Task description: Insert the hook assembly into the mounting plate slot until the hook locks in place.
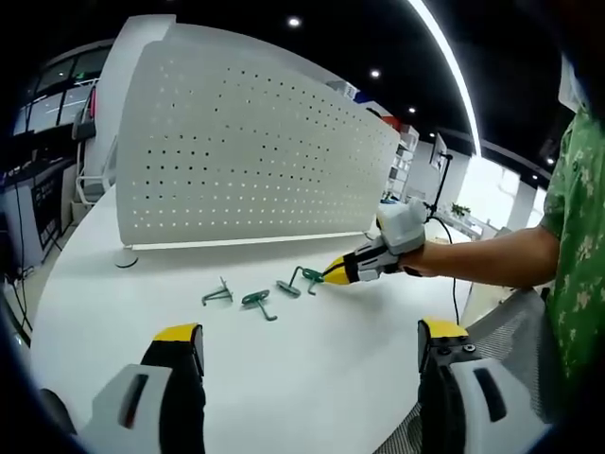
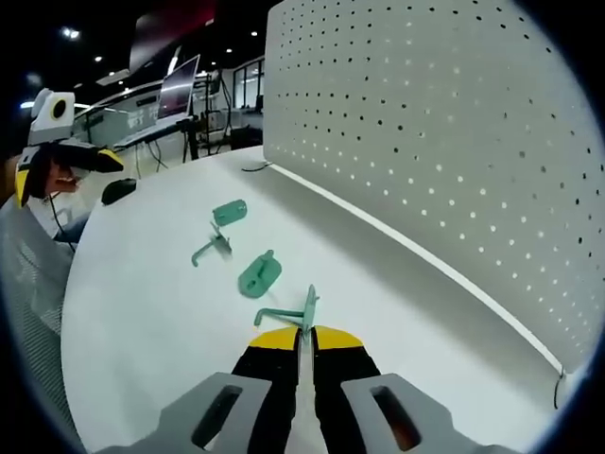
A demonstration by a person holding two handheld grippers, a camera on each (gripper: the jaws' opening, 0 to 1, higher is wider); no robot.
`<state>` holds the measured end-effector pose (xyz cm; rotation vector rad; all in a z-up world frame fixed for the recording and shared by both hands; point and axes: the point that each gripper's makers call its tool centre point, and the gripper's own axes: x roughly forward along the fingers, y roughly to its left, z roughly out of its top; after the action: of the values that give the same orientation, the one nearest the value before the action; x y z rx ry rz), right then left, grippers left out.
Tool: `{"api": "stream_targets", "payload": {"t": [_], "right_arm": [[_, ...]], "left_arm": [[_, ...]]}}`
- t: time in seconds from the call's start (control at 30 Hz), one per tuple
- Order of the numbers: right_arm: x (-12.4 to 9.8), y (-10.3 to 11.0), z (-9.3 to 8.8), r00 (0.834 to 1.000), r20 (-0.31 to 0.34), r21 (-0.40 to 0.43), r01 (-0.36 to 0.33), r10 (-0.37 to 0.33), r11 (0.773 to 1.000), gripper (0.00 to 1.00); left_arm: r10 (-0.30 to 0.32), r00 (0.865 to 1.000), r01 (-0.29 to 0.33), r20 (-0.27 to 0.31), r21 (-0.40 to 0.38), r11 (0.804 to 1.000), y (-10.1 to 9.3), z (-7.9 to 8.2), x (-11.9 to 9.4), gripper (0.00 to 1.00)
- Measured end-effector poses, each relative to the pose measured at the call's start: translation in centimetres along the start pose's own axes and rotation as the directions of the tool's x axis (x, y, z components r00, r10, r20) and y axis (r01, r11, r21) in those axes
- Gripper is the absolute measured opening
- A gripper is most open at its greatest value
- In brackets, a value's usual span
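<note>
We look across a white, round-edged bench [image 1: 284, 369] in an open office lit by ceiling spots and a long light strip, with desks and monitors beyond. A white perforated mounting plate [image 1: 246, 151] stands upright along the bench's far edge, and a mesh chair back sits at the near edge.

We count three green hook assemblies, all lying on the bench in front of the plate, none inserted. In the left gripper view they sit in a row: one hook [image 1: 218, 294] farthest from the right gripper, a middle hook [image 1: 258, 302] beside it, and a third hook [image 1: 304, 279] at the right gripper's tips.

The right gripper [image 2: 304, 333] has its yellow-tipped jaws pressed together on that third hook, pinching its flat base while the wire arm sticks out sideways just above the bench. The left gripper [image 1: 307, 340] hovers over the near part of the bench, jaws wide apart, holding nothing.
</note>
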<state>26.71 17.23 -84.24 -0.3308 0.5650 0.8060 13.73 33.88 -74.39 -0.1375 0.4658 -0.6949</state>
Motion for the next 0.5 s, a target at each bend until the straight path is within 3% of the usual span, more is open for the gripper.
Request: {"api": "stream_targets", "payload": {"t": [0.5], "right_arm": [[-0.03, -0.46, 0.41, 1.000, 0.017, -0.002, 0.020, -0.020, 1.000, 0.01]], "left_arm": [[-0.008, 1.000, 0.008, -0.007, 0.000, 1.000, -0.08, -0.10, 0.09, 0.95]]}}
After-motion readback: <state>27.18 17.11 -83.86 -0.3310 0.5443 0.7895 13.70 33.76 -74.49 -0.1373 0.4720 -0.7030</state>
